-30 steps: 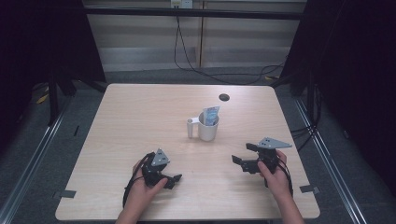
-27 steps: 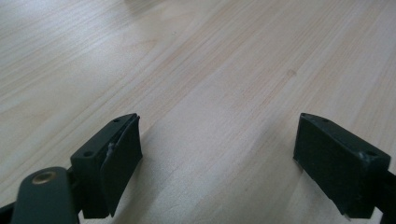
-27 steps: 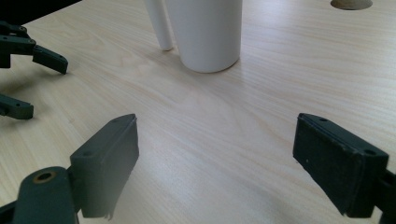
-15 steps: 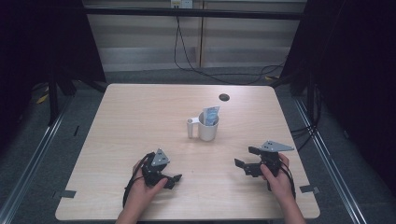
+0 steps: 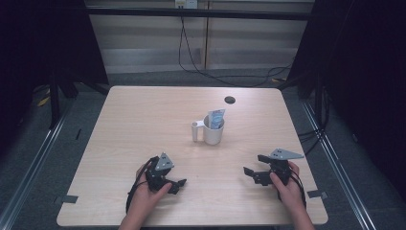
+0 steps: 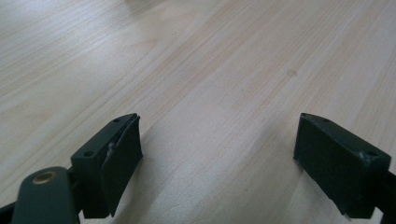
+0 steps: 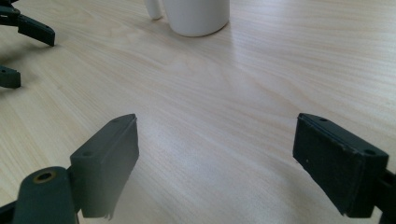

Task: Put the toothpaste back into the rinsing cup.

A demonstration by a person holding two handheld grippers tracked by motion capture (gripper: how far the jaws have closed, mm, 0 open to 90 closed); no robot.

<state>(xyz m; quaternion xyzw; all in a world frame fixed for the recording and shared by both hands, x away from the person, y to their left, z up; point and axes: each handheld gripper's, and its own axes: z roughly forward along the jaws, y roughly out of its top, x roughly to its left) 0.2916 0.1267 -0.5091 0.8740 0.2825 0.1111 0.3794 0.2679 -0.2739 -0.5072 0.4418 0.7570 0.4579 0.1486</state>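
A white mug (image 5: 212,135) stands near the middle of the light wooden table (image 5: 143,120), its handle to the left. A blue and white packet (image 5: 216,118) sticks up out of it. My left gripper (image 5: 177,186) rests low on the table at the front left, open, with bare wood between its jaws (image 6: 219,158). My right gripper (image 5: 253,164) hovers at the front right, open and empty (image 7: 215,163), and points left toward the mug's base (image 7: 196,16). In the right gripper view the left gripper's fingertips (image 7: 32,29) show at the top left.
A small black round grommet (image 5: 230,99) sits in the tabletop behind the mug. Dark cables (image 5: 230,79) trail over the floor past the far edge. Metal rails (image 5: 43,143) run along both sides of the table.
My right gripper has drifted slightly right and toward the near edge. The left gripper and the mug have stayed put.
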